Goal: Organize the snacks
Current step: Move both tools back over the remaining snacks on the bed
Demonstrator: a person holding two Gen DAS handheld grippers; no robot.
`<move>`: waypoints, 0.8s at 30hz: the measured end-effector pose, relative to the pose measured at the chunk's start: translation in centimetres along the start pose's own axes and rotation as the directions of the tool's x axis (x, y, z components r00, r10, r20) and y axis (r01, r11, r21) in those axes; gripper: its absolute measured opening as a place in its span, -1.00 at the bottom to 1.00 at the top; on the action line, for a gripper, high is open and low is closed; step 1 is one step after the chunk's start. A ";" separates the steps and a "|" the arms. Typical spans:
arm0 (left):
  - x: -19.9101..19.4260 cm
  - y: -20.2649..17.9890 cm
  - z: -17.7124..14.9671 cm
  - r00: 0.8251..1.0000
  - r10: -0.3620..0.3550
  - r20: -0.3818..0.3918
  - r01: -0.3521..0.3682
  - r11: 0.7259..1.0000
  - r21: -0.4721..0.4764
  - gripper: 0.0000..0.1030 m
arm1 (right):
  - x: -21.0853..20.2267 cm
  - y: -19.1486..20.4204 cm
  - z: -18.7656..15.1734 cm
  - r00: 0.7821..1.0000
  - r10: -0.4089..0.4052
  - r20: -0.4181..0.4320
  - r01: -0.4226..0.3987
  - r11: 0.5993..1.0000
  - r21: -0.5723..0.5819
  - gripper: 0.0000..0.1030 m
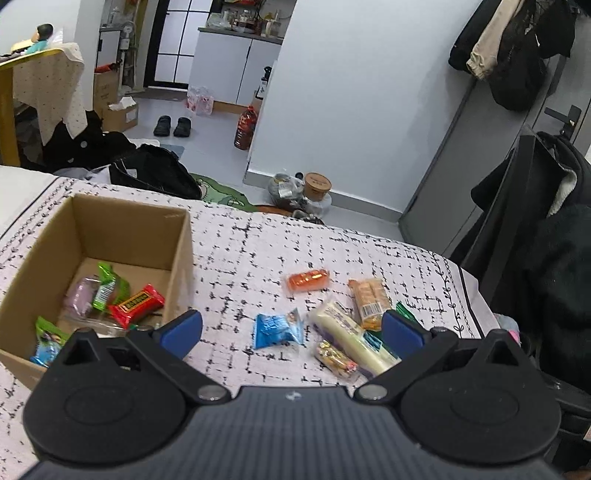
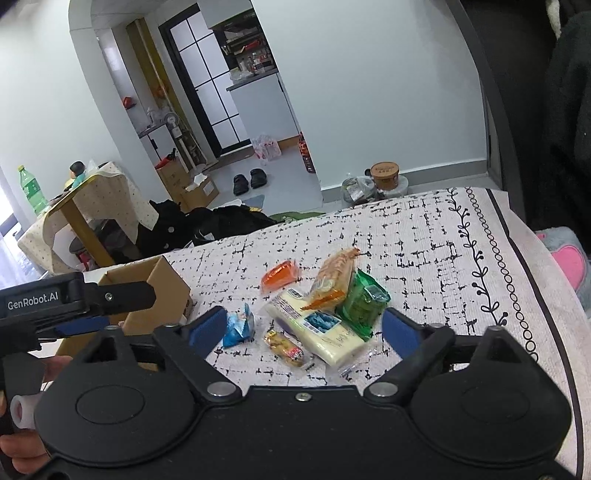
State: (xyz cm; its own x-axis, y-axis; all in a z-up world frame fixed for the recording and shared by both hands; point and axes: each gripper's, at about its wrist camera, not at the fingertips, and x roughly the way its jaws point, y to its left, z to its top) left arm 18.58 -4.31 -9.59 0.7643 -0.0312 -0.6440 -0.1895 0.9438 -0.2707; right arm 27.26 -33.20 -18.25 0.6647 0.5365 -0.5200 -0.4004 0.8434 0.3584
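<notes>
Both grippers are hovering over the cloth (image 1: 236, 258), each with jaws spread wide and gripping nothing. Left gripper (image 1: 291, 334) is sitting between the box (image 1: 181, 258) and the loose snacks. Right gripper (image 2: 304, 326) is hanging above the pile.

6 snacks are lying on the cloth: orange pack (image 1: 307, 281), blue pack (image 1: 275, 329), white bar (image 1: 347, 339), cracker pack (image 1: 369, 301), gold candy (image 1: 334, 358), green pack (image 2: 364, 302). The cracker pack is lying across the white bar. The box is holding several wrapped snacks, among them a red bar (image 1: 136, 304).

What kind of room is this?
Most likely a small lived-in flat, not a lab: slippers on the floor, coats hanging on the wall, and a kitchen counter beyond the doorway.
</notes>
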 end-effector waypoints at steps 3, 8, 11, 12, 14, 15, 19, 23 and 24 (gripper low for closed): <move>0.7 -0.4 -0.3 1.000 -0.013 -0.014 0.014 1.000 0.006 0.95 | 0.2 -0.5 -0.1 1.000 0.008 -0.006 -0.008 1.000 0.001 0.51; 2.0 -1.0 -0.8 0.998 -0.048 -0.040 0.048 0.999 -0.010 0.83 | 1.1 -1.2 -0.3 0.999 0.030 -0.027 -0.030 1.000 -0.001 0.22; 2.8 -1.2 -1.2 0.997 -0.054 -0.054 0.053 0.998 -0.020 0.72 | 1.8 -1.4 -0.3 0.999 0.037 -0.035 -0.037 0.999 -0.006 0.18; 3.1 -1.3 -1.3 0.997 -0.056 -0.060 0.054 0.998 -0.026 0.66 | 2.0 -1.5 -0.3 0.999 0.038 -0.037 -0.038 0.999 -0.008 0.18; 3.8 -1.5 -1.5 0.996 -0.055 -0.071 0.053 0.998 -0.027 0.57 | 2.4 -1.6 -0.2 0.998 0.049 -0.041 -0.049 0.999 -0.010 0.18; 4.1 -1.5 -1.7 0.996 -0.056 -0.076 0.054 0.998 -0.028 0.50 | 2.7 -1.7 -0.2 0.997 0.058 -0.042 -0.058 0.998 -0.009 0.17; 5.6 -1.8 -2.2 0.994 -0.057 -0.096 0.054 0.998 -0.032 0.23 | 4.0 -2.1 -0.2 0.995 0.079 -0.061 -0.080 0.997 -0.014 0.03; 6.9 -1.9 -2.6 0.992 -0.054 -0.114 0.050 0.998 -0.044 0.03 | 5.4 -2.2 -0.4 0.992 0.097 -0.082 -0.101 0.994 -0.044 -0.01; 7.2 -1.8 -2.6 0.992 -0.054 -0.116 0.049 0.998 -0.048 -0.01 | 5.7 -2.2 -0.4 0.991 0.099 -0.086 -0.104 0.994 -0.047 -0.01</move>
State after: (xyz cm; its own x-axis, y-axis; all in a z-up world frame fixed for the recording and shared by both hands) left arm 22.82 -7.13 -15.61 0.6971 -0.1200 -0.7069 -0.1815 0.9242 -0.3360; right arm 31.64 -31.95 -22.33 0.5648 0.6182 -0.5467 -0.4963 0.7837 0.3735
